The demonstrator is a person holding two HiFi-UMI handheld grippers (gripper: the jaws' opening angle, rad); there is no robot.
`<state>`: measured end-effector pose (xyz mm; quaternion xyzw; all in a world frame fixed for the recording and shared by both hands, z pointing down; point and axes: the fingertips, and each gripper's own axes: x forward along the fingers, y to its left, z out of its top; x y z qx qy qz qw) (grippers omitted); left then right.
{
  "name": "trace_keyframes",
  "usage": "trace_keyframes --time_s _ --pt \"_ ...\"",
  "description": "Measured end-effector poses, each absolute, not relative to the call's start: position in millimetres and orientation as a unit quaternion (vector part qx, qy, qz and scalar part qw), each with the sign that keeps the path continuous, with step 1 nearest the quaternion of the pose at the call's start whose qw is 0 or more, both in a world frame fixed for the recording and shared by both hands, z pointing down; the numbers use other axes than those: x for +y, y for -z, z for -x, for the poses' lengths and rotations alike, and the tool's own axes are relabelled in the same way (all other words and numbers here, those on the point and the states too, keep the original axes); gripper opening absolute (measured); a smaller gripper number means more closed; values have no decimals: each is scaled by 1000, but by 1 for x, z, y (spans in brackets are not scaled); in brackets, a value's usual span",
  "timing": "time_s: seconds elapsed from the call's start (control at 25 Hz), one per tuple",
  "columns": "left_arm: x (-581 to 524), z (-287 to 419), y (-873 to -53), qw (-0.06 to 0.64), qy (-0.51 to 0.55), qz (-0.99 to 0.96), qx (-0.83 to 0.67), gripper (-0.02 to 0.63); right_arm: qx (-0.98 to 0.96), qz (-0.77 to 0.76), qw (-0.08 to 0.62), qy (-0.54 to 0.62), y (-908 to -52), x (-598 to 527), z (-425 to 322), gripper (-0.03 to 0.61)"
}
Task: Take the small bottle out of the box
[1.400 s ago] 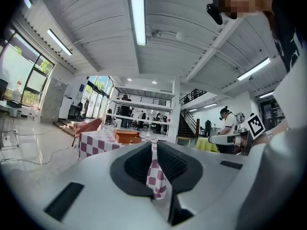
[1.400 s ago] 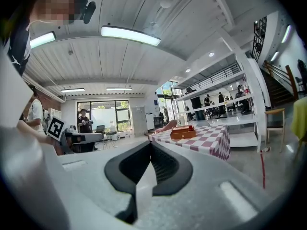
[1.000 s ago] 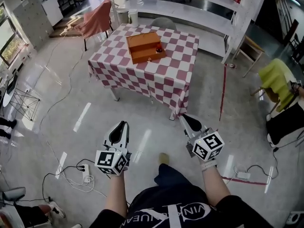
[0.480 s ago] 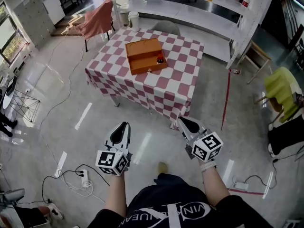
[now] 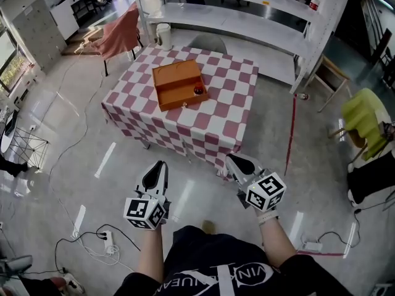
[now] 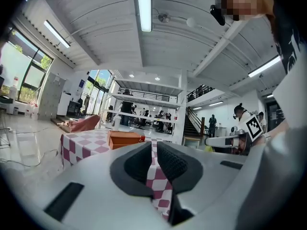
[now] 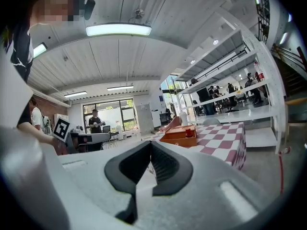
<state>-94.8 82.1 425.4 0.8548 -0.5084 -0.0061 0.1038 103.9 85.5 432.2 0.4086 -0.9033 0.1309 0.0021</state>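
No step had been done: the small bottle was seen in the box, at its 4 o'clock corner, on the tabletop far off at 12 o'clock. The left tool was held barely parted and the right tool pressed together, both empty.

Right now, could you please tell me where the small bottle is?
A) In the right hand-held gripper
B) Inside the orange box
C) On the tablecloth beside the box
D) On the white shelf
B: the head view shows the small bottle standing inside the open orange box, near its right end, on the checkered table.
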Motion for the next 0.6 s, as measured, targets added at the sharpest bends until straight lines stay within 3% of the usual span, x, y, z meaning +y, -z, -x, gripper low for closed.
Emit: trace_keyframes --time_s 0.6 --pt "16 98 -441 116 -2 -851 -512 35 -905 -400 7 -145 -446 19 -96 6"
